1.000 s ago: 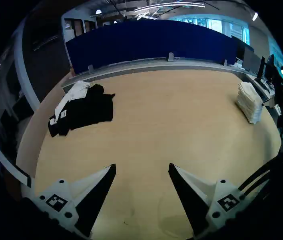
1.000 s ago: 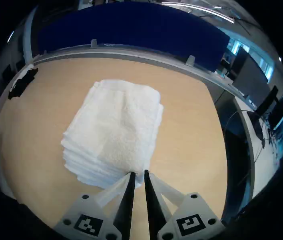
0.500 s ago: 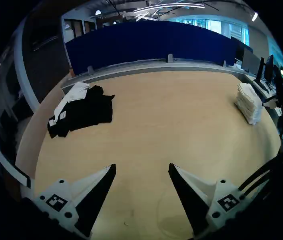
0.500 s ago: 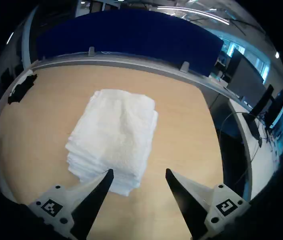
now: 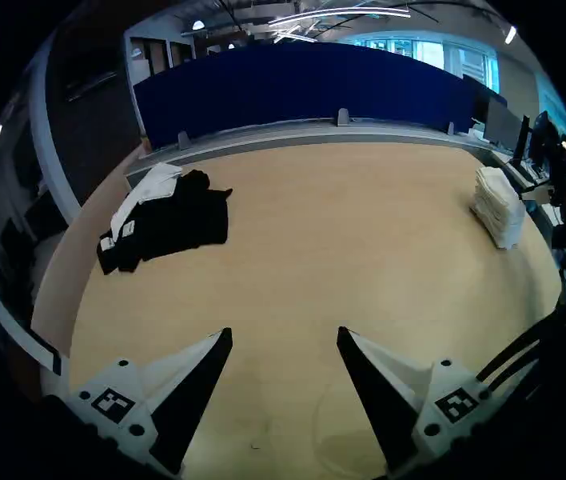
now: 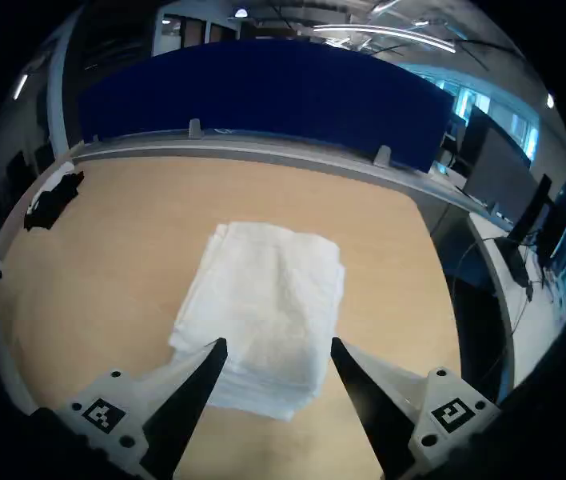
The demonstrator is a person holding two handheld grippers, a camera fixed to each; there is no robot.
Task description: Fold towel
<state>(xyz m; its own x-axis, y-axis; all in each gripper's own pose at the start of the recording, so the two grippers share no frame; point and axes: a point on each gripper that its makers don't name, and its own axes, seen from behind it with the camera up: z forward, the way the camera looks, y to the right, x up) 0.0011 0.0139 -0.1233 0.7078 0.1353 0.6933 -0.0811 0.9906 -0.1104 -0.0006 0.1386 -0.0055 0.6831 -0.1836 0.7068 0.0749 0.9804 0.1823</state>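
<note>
Clearly both gape: right tool (image 6: 277,342) at towel stack (image 6: 271,296) edge, left tool (image 5: 283,331) over table (image 5: 347,240).

Towels (image 6: 263,308) are listed plain white, the table (image 5: 323,240) pale wood-grain, the divider (image 5: 307,80) dark blue. Clothes (image 5: 173,220) are entered as black with one white piece. Left gripper (image 5: 283,332) and right gripper (image 6: 277,340) are noted black-fingered, white-bodied, with black-and-white square markers.

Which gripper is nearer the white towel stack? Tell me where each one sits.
Right. The right gripper hangs open right at the near edge of the towel stack. The left gripper is open over bare table, with the stack far off across it.
</note>
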